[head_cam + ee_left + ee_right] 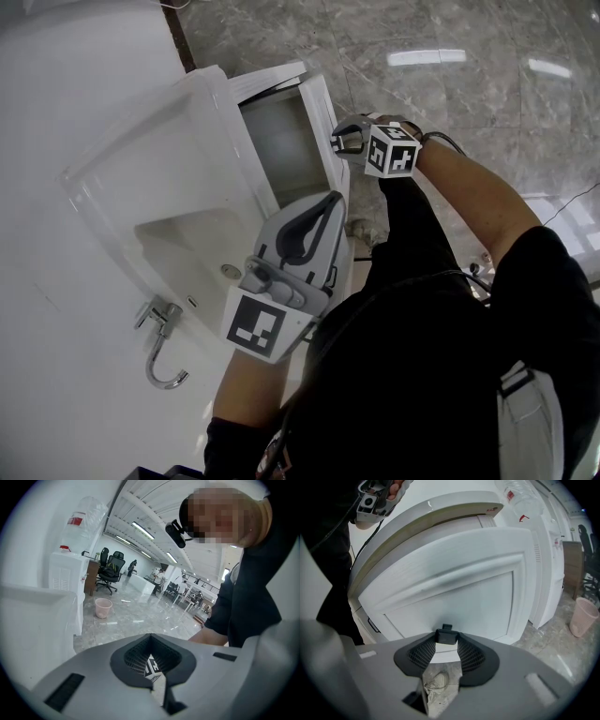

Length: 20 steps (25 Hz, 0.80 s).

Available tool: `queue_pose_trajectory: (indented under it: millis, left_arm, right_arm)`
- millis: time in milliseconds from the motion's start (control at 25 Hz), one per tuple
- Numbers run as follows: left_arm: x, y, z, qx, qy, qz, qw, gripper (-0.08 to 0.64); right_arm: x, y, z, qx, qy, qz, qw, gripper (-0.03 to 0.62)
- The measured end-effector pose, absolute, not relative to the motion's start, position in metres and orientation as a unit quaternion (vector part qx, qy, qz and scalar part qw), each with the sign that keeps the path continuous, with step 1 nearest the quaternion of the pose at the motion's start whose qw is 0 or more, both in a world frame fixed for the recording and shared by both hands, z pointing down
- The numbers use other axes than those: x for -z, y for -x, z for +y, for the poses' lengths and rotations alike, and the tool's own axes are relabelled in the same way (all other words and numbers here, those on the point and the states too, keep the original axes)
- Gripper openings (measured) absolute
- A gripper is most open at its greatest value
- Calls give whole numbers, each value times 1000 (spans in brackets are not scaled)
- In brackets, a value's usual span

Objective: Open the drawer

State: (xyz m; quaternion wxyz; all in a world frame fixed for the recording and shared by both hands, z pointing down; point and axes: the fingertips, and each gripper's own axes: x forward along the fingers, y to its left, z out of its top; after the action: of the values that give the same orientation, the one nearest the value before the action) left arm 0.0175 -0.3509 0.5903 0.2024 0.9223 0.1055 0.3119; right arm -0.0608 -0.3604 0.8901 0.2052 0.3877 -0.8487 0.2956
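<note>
In the head view the person's dark torso [441, 356] hides much of the floor [450, 56]; the left gripper [328, 208] covers one side of the basin [178, 239]; the drawer [323, 122] runs out of sight under the countertop [94, 112]; its black handle [446, 635] is lost there behind the right gripper [337, 142], and shows only as a stub between the jaws in the right gripper view; the water bottle [518, 501] is cut off at the top; the distant figures [159, 576] are too small to tell.

Glossy white basin [187, 159], shiny chrome tap [160, 349], polished stone floor [422, 37].
</note>
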Motion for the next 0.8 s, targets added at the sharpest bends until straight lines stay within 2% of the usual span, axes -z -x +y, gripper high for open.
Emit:
queue_pose_trajectory:
  millis: [800]
  left_arm:
    - [-589,-24,-343,-317,-921,117,196,-4]
  right_arm:
    - [-891,33,-319,-304,-391,-842,213,141]
